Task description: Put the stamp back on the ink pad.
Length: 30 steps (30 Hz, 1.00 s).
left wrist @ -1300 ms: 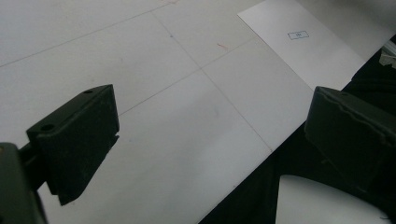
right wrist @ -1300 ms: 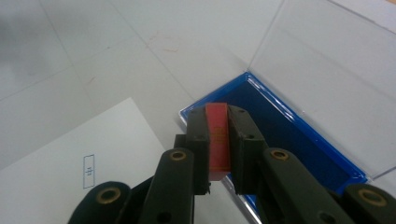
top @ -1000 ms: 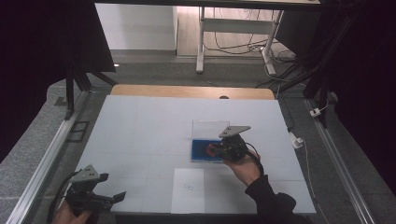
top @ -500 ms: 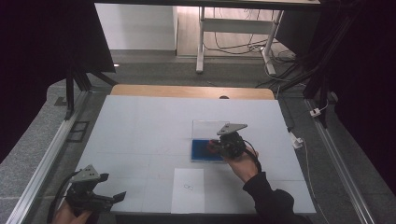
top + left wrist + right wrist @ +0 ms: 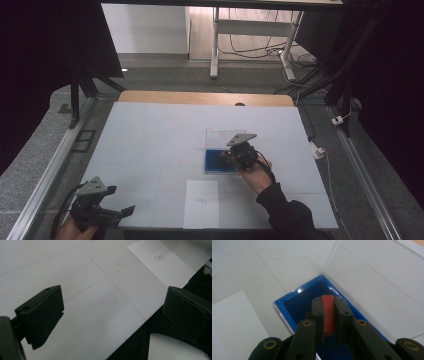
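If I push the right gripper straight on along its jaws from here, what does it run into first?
Most likely the dark blue floor of the open blue case: the right gripper, shut on a thin red piece, points down into it. How close it already is can't be judged; the clear lid lies beyond.

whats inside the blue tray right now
Over the blue tray, the right gripper has its fingers shut on a red block. The gripper hides the floor beneath; the visible part looks bare.

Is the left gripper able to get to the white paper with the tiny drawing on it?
Probably yes. The left gripper is open and holds nothing, and the white paper lies flat near the table's front edge, with bare table between them. The right gripper is busy over the blue box.
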{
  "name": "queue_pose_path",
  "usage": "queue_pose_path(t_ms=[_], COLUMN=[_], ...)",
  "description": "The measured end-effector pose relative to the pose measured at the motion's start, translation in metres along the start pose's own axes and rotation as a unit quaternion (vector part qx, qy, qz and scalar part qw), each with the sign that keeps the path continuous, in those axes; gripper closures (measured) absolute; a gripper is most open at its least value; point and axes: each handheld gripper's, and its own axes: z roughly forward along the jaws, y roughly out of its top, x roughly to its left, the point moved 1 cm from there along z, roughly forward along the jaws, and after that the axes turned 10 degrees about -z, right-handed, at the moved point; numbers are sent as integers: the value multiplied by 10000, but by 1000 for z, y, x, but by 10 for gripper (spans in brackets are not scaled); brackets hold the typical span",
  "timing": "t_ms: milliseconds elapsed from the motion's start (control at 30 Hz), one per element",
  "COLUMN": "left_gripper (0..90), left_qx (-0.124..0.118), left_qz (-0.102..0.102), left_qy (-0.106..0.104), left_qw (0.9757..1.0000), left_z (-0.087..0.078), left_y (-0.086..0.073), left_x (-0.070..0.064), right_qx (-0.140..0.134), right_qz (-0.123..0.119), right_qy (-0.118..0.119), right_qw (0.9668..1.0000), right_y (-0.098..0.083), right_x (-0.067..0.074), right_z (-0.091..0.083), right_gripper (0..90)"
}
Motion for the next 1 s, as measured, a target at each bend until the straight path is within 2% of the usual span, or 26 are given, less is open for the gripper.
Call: queue_pose_path(t_ms=[167,733,833,1000], left_gripper=[38,42,42,42], left_qx=[9,15,13,8], left_qz=[15,17,14,9], left_qy=[-4,-22,-23,-28], left_qw=[10000,10000,10000,10000], left_z=[0,0,0,0], left_y=[0,0,0,0], left_x=[0,0,0,0], right_qx=[134,89,27,-33], right_qz=[-95,64,149,160], right_qy=[-3,-7,33,1], right_qw=[9999,9999,9999,9999], right_y=[-1,-2,-3,0], right_x=[2,1,1,1], right_z=[6,7,6,2], right_gripper=[799,792,746,692])
